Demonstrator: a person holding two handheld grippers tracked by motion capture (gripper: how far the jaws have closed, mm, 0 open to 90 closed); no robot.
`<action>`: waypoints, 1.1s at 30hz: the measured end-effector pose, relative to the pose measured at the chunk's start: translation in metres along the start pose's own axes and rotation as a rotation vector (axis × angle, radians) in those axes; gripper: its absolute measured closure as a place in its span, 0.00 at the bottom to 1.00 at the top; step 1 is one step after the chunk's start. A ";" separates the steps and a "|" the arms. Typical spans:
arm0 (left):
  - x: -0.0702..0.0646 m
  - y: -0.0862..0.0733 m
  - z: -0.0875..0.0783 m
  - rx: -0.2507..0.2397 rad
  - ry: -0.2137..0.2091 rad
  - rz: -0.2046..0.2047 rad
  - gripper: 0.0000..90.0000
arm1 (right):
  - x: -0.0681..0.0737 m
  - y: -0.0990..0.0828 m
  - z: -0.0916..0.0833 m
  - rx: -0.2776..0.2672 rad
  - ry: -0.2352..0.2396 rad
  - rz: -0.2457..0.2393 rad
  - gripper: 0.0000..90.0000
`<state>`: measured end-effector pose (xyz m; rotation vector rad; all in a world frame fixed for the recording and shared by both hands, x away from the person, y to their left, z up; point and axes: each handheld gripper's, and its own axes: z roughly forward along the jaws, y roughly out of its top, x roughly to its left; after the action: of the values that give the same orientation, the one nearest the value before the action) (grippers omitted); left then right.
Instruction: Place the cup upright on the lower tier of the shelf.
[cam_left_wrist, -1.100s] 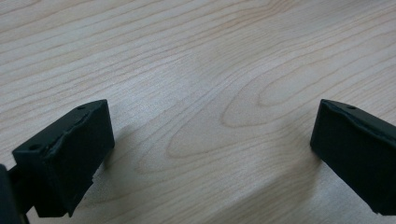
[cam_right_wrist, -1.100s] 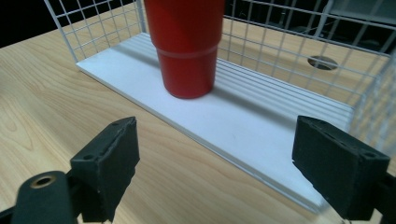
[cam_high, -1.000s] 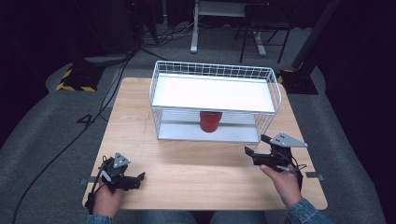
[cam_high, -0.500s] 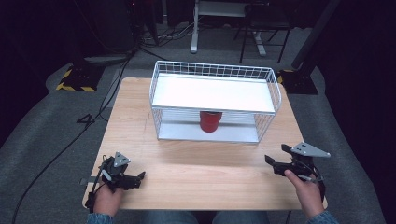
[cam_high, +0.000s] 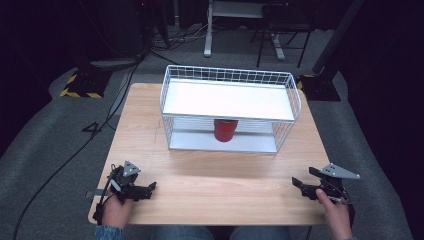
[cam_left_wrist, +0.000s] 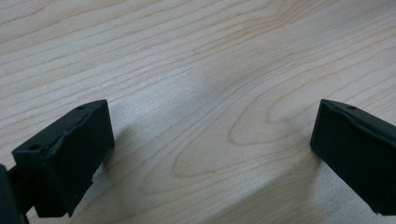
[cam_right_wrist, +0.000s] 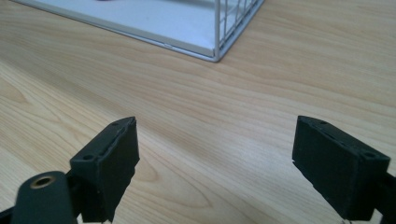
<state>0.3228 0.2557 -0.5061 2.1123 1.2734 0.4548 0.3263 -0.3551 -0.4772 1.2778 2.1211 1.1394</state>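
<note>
A red cup (cam_high: 224, 130) stands on the lower shelf of a white wire rack (cam_high: 292, 90) at the middle of the wooden table (cam_high: 210, 180). My left gripper (cam_high: 150, 189) rests at the near left of the table. Its jaws stand open over bare wood (cam_left_wrist: 212, 135), nothing between them. My right gripper (cam_high: 302, 177) is low over the near right of the table, pointing left toward the middle. Its jaws are open with nothing between them (cam_right_wrist: 215, 144), and the rack's near corner (cam_right_wrist: 217, 51) lies ahead of them.
The rack has a white upper shelf (cam_high: 230, 100) and wire sides. Bare wood stretches between the rack and the table's near edge (cam_high: 210, 220). Cables (cam_high: 65, 160) and stand legs (cam_high: 210, 47) lie on the grey floor around the table.
My right gripper has moved away from the rack toward the near right corner and sunk lower to the table. The left gripper has stayed where it was.
</note>
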 end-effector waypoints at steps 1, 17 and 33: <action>0.000 0.000 0.000 -0.001 0.003 0.000 0.00 | -0.001 -0.001 0.000 0.004 -0.002 0.005 0.17; 0.000 0.003 0.002 -0.003 0.002 -0.002 0.00 | -0.010 -0.022 0.012 0.123 -0.039 0.011 0.17; -0.002 0.004 0.004 -0.001 0.023 -0.025 0.00 | -0.010 -0.024 0.014 0.133 -0.101 0.001 0.09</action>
<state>0.3268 0.2507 -0.5060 2.0939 1.3113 0.4704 0.3283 -0.3635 -0.5050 1.3651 2.1522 0.9268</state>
